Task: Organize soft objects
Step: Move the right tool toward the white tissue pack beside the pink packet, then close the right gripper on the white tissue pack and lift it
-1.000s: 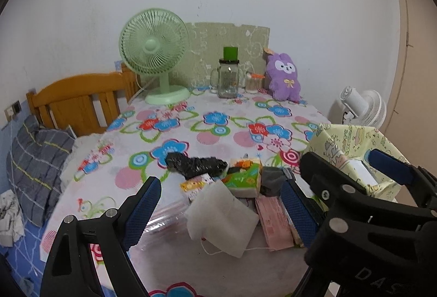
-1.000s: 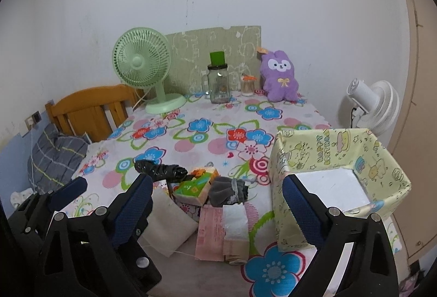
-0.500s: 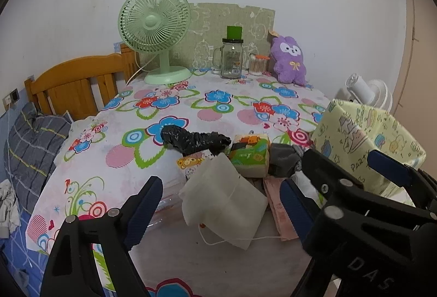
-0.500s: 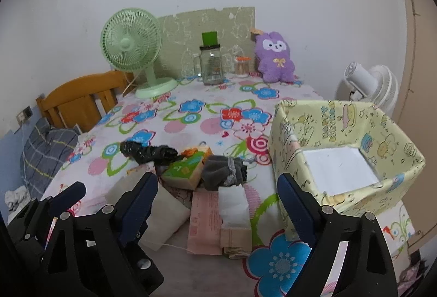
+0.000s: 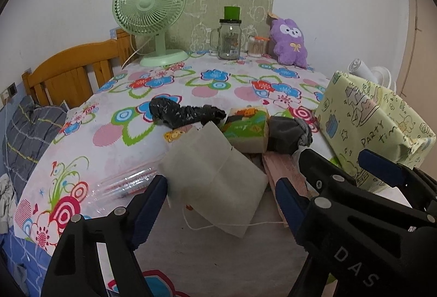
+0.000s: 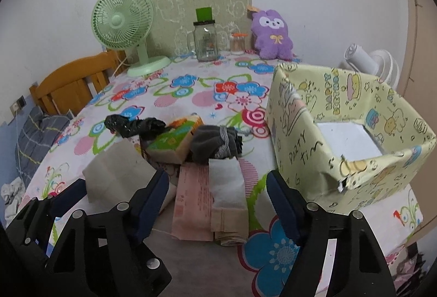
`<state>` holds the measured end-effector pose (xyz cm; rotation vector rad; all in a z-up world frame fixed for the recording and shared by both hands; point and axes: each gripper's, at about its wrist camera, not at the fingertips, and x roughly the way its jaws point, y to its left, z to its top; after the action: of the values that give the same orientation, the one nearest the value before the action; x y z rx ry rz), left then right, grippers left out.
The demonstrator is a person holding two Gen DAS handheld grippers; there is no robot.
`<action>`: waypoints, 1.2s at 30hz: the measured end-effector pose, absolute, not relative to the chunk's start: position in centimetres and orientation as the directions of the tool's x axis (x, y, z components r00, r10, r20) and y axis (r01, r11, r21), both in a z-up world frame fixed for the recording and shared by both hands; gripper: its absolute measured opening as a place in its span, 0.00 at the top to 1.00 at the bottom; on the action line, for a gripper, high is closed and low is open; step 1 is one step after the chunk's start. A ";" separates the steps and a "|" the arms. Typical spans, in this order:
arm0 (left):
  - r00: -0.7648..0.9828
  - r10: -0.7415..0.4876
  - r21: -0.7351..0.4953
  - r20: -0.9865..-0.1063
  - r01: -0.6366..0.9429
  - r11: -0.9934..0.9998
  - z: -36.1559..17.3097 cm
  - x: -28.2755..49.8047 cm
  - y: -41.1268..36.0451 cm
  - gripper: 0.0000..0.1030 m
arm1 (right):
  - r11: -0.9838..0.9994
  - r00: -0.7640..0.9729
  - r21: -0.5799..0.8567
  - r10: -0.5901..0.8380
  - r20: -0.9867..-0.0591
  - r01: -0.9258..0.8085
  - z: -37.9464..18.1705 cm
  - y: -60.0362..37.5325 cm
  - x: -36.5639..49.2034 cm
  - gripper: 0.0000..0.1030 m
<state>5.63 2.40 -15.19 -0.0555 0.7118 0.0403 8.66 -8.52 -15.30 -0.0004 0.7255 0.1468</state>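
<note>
A pile of soft things lies on the flowered tablecloth [image 5: 114, 133]. My left gripper [image 5: 220, 187] hangs low over a cream drawstring pouch [image 5: 215, 176]; its jaws are closing with the pouch between them, the pads not pressing it. Behind are a black plastic bag [image 5: 185, 112], a green tissue pack [image 5: 245, 130] and rolled grey socks [image 5: 286, 133]. My right gripper [image 6: 215, 182] is closing around a pink packet [image 6: 192, 204] and a folded white-beige cloth [image 6: 228, 196] without touching them. A yellow party-print box [image 6: 300, 149] stands open to the right.
A green fan [image 5: 148, 4], a glass jar [image 5: 230, 37] and a purple plush [image 5: 291, 43] stand along the far wall. A clear plastic wrapper [image 5: 128, 182] lies left of the pouch. A wooden headboard [image 5: 71, 70] is at the left, a white fan [image 6: 366, 62] past the box.
Both grippers have come down toward the pile, so pouch and packet look nearer and larger. Both pairs of jaws have narrowed. Nothing on the table has shifted.
</note>
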 end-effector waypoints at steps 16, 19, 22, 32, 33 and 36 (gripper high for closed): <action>0.725 0.072 -0.018 -0.685 -0.116 0.993 -16.9 6.4 1.9 0.41 | 0.991 0.662 0.093 0.132 -0.738 -0.095 -17.8 -9.2 10.5 0.47; 0.725 0.076 -0.006 -0.684 -0.109 0.994 -17.0 6.4 1.6 0.44 | 0.992 0.644 0.086 0.124 -0.755 -0.090 -18.3 -9.2 10.8 0.55; 0.726 0.078 0.000 -0.683 -0.107 0.994 -17.1 6.4 1.3 0.47 | 0.991 0.627 0.100 0.134 -0.767 -0.089 -18.5 -9.2 11.0 0.58; 0.737 0.066 0.011 -0.673 -0.079 0.997 -16.8 6.3 0.9 0.65 | 0.991 0.638 0.070 0.129 -0.759 -0.118 -18.0 -8.6 10.9 0.90; 0.738 0.068 0.013 -0.671 -0.080 0.997 -16.8 6.3 0.9 0.67 | 0.990 0.639 0.071 0.131 -0.758 -0.118 -18.0 -8.6 10.9 0.91; 0.740 0.068 0.012 -0.669 -0.081 0.997 -16.7 6.2 0.9 0.70 | 0.990 0.641 0.073 0.132 -0.756 -0.118 -17.9 -8.5 10.8 0.92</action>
<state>6.23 0.89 -16.71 -0.0186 0.7327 0.0813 10.82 -8.52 -17.86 0.0173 0.8630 0.1426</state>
